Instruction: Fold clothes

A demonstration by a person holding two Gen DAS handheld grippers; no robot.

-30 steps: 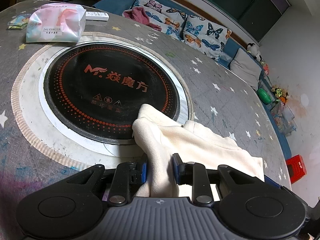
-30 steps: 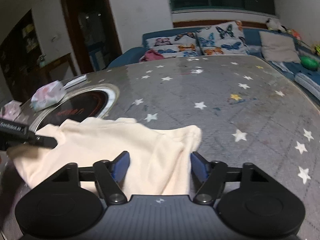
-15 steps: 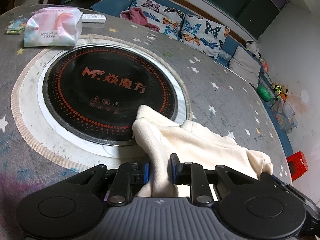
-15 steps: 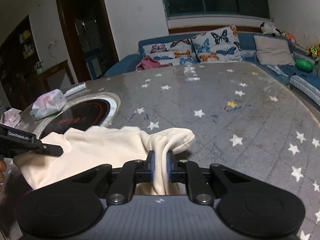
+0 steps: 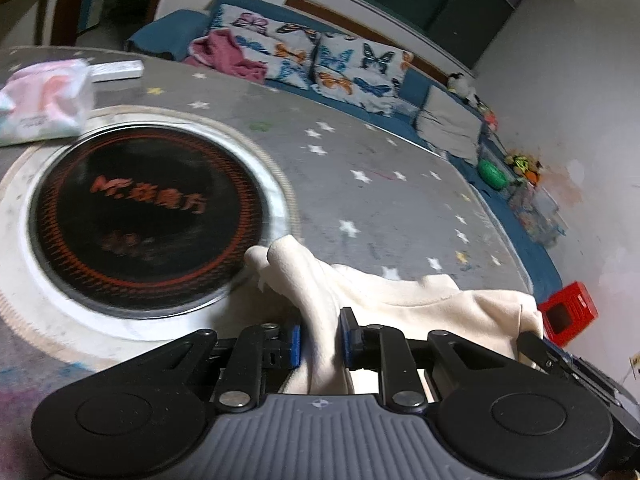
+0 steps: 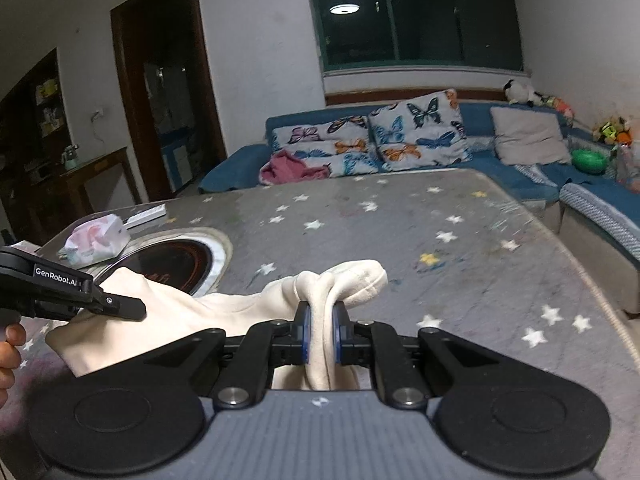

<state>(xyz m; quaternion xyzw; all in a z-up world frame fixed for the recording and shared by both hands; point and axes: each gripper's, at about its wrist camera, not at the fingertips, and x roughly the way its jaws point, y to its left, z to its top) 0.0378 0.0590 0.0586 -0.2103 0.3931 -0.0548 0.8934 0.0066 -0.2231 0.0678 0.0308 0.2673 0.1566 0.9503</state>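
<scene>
Left gripper (image 5: 320, 338) clamped on a bunch of the cream garment (image 5: 400, 292), round cooktop (image 5: 148, 216) at ten o'clock. Right gripper (image 6: 320, 334) pinching the other cream fold tight

I am looking from just behind the left gripper (image 5: 319, 345), facing forward along its fingers and tilted down, with the black round cooktop (image 5: 146, 216) lying close ahead and to the left of the claw and the blue sofa (image 5: 360, 80) far beyond it. I am also looking from just behind the right gripper (image 6: 320, 334), facing more level across the grey star-patterned table (image 6: 400, 232) toward that sofa. Both views are sharing the cream garment (image 6: 192, 316), the cooktop, the table and the sofa; the left gripper is showing at the left edge of the right view.
</scene>
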